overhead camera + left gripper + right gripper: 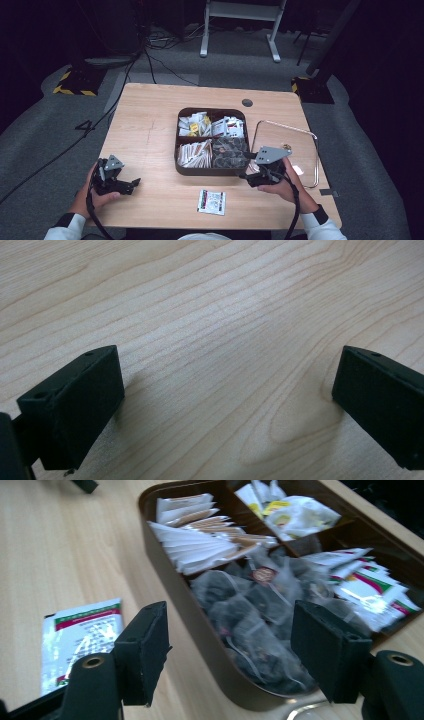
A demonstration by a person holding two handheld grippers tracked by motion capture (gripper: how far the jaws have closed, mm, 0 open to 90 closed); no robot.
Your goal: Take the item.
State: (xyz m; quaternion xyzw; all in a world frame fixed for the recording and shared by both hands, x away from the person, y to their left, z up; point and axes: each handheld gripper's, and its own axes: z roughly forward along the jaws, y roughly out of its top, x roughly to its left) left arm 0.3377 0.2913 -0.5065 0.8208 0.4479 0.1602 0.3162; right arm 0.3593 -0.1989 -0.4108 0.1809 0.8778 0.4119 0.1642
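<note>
The wooden tabletop (pixel 150 125) carries a dark brown four-compartment tray (pixel 212 171) near its middle, toward the right edge. Beside the tray, close to the right edge, lies a clear lid with a metal rim (pixel 316 150). In the tray the two far compartments hold white and yellow sachets (pixel 193 124) and red-and-green striped packets (pixel 230 127); of the two nearer the person, the left holds paper sticks (pixel 194 152) and the right holds dark tea bags in clear wrap (pixel 229 151).

One red-and-green packet (pixel 212 202) lies flat on the tabletop near the front edge, just in front of the tray and apart from it. It reads as the piece to be sorted.

The right gripper (pixel 230 650) hangs over the tray's front right corner with its jaws spread wide and nothing between them; the loose packet (pixel 82 635) sits off to its left. The left gripper (pixel 225 400) rests near the front left corner of the tabletop, jaws also spread and empty, over bare wood.

To do this step well, the right gripper should probably swing toward the front edge, come down low and nearly flat, and catch the packet by one short edge, since a thin sachet lying flat gives little to bite on. It likely belongs with the matching striped packets in the far right compartment. The left gripper could pin the packet if it slides.
</note>
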